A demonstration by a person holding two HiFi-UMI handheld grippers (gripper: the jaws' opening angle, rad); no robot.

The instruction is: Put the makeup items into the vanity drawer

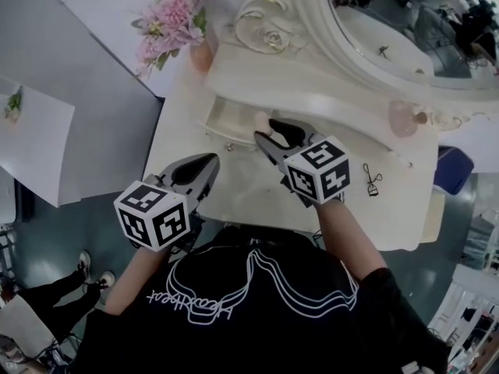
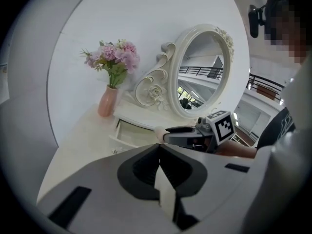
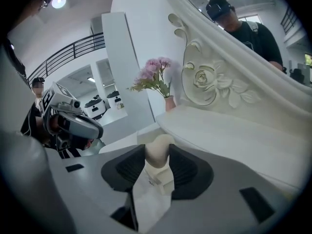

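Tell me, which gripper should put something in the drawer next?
Right. The right gripper pinches the beige makeup sponge close by the open drawer. The left gripper is shut on nothing and sits farther back.

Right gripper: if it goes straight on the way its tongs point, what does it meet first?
Probably the open drawer. The right gripper, its tongs shut on a beige makeup sponge, points at it from close by. Height is unclear: it might pass over the drawer toward the pink vase.

Pink flowers (image 1: 173, 18), vase (image 1: 201, 54), oval mirror (image 1: 394, 41)
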